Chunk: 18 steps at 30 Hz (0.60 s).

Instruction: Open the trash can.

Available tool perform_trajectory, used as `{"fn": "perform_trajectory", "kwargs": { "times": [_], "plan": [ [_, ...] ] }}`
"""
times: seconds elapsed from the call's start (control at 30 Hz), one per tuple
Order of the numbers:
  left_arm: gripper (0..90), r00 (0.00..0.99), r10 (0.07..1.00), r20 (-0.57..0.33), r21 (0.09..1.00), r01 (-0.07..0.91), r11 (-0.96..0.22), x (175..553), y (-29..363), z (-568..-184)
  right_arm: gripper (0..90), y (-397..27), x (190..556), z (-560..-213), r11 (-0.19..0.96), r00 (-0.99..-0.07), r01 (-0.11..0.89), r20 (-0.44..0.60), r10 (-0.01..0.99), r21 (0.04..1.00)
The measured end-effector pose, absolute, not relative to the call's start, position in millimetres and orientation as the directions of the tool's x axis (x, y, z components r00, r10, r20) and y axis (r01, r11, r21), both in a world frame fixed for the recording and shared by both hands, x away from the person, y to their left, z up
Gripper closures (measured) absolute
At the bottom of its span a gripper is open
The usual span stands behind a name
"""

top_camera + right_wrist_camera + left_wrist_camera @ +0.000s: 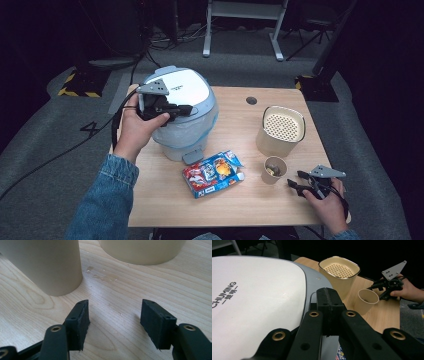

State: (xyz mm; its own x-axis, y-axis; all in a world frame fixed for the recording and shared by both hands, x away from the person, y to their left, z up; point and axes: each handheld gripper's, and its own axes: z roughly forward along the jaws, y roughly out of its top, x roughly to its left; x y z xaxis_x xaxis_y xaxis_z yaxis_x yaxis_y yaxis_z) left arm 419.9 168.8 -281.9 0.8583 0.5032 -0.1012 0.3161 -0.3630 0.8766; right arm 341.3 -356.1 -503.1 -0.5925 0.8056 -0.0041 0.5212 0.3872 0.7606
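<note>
The left gripper (pixel 186 109), jaws pressed together on nothing, hovers over the bin's (pixel 187 127) closed lid near the table's (pixel 260 200) back-left corner. The right gripper (pixel 296 180) rests open, empty, beside the paper cup (pixel 274 170). Judging by that, 0 items are binned.

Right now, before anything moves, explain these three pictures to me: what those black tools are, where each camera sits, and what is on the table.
A person holds a hand-held gripper in each hand: two black jaws squeezed by hand. The high view looks down on the wooden table. Each other view rides on a gripper, looking along its jaws.

The left hand-held gripper is shut, nothing between its jaws, over the white lid of a pedal bin.

The right hand-held gripper is open and empty, low beside a paper cup.

Also there: a cream container with a perforated top and a colourful snack packet.
</note>
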Motion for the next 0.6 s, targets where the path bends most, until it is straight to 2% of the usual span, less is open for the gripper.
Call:
{"fn": "perform_trajectory", "kwargs": {
  "times": [0.43, 0.6],
  "plan": [
    [90.0, 0.851, 0.519, -0.078, 0.857, 0.323, -0.401, 417.0, 164.0, -280.5, 40.2, -356.0, 341.2, -503.0, 0.387, -0.592, 0.522, -0.004, 0.806, 0.76],
    [90.0, 0.855, 0.514, -0.074, 0.874, 0.304, -0.38, 416.2, 165.7, -281.9, 40.2, -356.0, 341.2, -503.0, 0.387, -0.592, 0.522, -0.003, 0.806, 0.76]
  ]
}}
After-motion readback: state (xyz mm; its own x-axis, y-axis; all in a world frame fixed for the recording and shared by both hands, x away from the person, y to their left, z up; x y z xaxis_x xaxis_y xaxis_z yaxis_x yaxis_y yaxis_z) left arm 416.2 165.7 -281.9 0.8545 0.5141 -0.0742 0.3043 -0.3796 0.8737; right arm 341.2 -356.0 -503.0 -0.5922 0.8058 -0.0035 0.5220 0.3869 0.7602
